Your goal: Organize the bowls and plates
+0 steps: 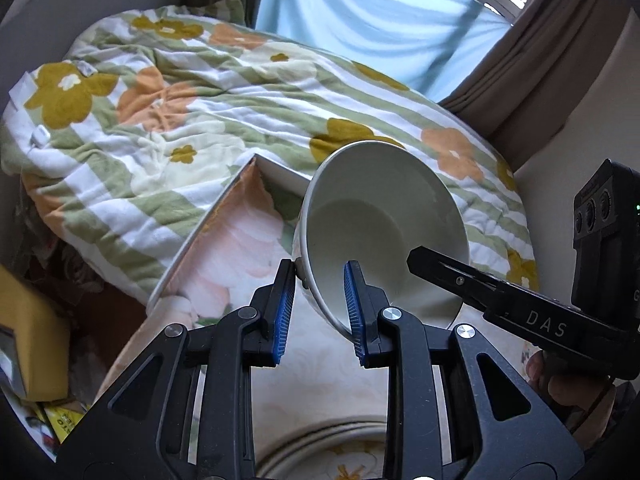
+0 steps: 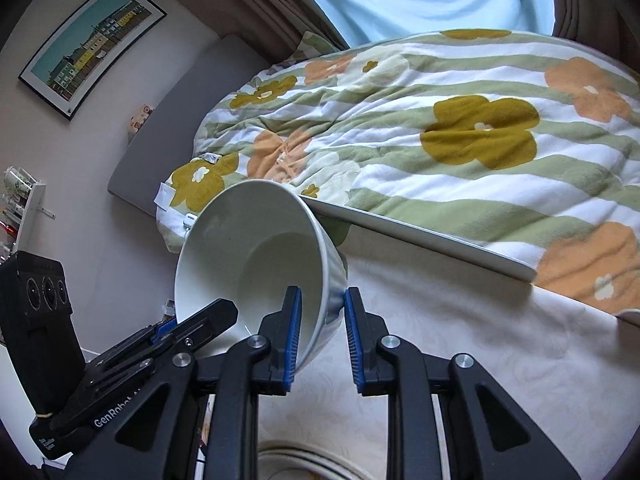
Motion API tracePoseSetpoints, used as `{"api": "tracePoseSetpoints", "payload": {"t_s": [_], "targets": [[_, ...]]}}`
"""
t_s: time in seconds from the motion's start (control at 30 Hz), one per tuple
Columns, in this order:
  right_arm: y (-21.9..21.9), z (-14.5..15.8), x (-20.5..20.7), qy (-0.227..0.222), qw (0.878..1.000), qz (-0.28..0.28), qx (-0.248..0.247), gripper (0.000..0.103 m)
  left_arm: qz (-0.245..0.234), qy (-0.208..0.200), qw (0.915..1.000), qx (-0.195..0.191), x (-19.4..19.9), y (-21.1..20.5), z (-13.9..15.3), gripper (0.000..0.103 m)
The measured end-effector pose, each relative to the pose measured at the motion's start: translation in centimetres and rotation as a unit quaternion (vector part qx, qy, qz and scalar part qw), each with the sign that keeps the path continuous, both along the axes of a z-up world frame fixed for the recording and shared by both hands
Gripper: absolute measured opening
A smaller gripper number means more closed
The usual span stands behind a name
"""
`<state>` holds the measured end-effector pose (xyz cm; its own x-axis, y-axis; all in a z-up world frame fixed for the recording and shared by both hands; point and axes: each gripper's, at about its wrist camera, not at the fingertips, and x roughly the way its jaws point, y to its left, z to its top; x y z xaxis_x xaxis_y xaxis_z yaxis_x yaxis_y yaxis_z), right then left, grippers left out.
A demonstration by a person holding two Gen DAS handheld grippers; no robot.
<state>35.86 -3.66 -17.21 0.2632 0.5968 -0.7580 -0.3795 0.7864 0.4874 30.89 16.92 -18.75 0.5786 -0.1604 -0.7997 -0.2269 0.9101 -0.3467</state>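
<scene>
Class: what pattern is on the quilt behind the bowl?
Green and white stripes with mustard and orange flowers on the quilt, clearest in the right wrist view.

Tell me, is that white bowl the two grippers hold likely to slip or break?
The white bowl looks like glazed ceramic, so probably rigid, smooth and breakable if dropped. The left gripper and right gripper each pinch only its thin rim while it tilts, so it could slide between the pads.
</scene>
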Motion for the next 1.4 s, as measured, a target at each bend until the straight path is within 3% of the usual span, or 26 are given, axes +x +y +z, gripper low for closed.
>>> {"api": "tracePoseSetpoints", "payload": {"t_s": [0.33,0.53,0.73,0.93,1.17,1.4], "targets": [[-12.2,6.2,-10.1,-0.048,0.998,-0.047,0.0,0.02,-0.052,-0.041,0.9977,0.014,-8.3,-12.5,6.9,0.022],[-19.8,7.4,-14.8,-0.055,0.995,-0.084,-0.009,0.02,-0.095,-0.053,0.9941,0.008,-12.3,-20.6,8.3,0.022],[-26.5,6.7,-18.6,-0.042,0.991,-0.124,-0.024,0.02,-0.146,-0.039,0.9886,0.003,-14.2,-27.3,7.6,0.022],[-31.0,4.0,-21.6,-0.008,0.985,-0.164,-0.043,0.02,-0.206,0.002,0.9786,0.007,-15.4,-32.2,4.9,0.022],[-32.4,0.7,-23.3,0.037,0.981,-0.178,-0.074,0.02,-0.247,0.065,0.9665,0.02,-16.3,-35.4,1.1,0.022],[-32.5,-1.0,-23.7,0.046,0.979,-0.176,-0.097,0.02,-0.266,0.089,0.958,0.057,-16.5,-36.7,-0.6,0.022]]}}
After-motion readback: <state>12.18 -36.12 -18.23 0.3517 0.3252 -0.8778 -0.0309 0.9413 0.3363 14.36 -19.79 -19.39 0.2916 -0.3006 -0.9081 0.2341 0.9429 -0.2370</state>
